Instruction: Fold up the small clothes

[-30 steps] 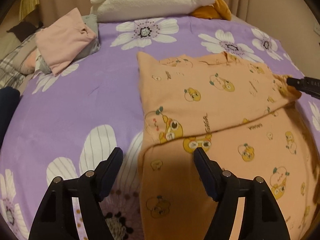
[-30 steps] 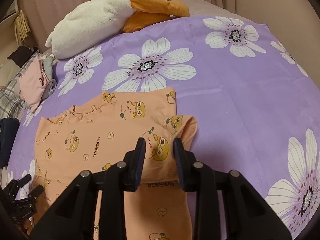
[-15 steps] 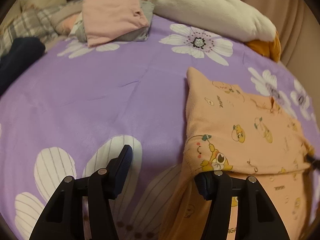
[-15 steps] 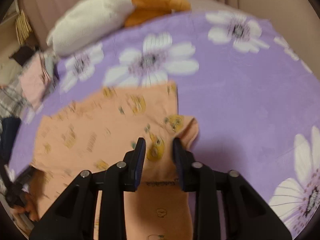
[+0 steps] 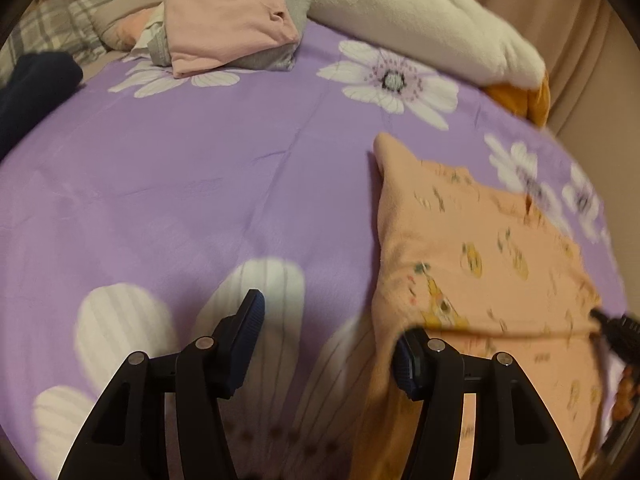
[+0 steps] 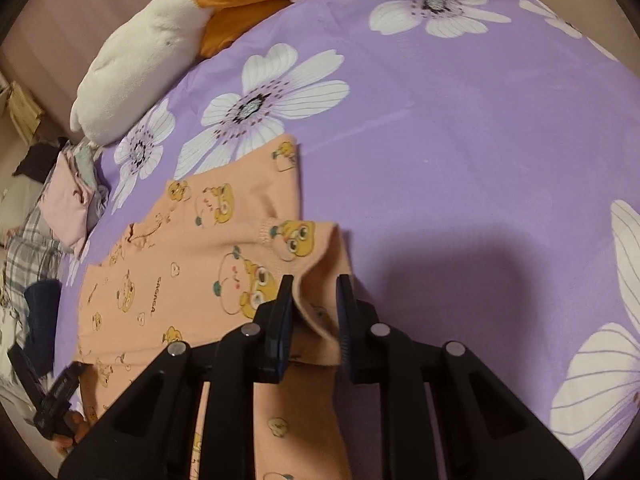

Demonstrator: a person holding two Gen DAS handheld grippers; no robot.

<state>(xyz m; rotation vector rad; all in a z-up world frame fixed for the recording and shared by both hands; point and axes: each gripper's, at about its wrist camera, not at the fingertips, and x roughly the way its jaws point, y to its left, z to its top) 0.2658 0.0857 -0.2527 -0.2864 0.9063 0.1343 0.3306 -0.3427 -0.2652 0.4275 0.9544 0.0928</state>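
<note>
The peach printed garment (image 6: 192, 280) lies partly folded on the purple flowered bedspread (image 6: 460, 152), its upper part doubled over so a seam edge and cartoon prints face up. On my right gripper (image 6: 314, 316) the jaws have just been closing, and a raised fold at the garment's right corner sits pinched up between them; I read the pads as pressing the cloth, with only that bunched fold keeping them apart. My left gripper (image 5: 326, 344) is at the garment's opposite edge (image 5: 472, 264): its jaws have just been narrowing but stand well apart, the left finger over bare bedspread (image 5: 200, 184), the right one at the garment's lifted border, whose edge partly covers its tip. I cannot say that cloth is caught there, and the picture is smeared on that side. Beyond the garment, toward the head of the bed, a white and orange plush toy (image 6: 160, 40) lies along the far edge. A folded pink piece (image 5: 228, 16) sits on a grey one near the far left corner, beside plaid fabric (image 5: 48, 28) and a dark navy item (image 5: 32, 84).
</note>
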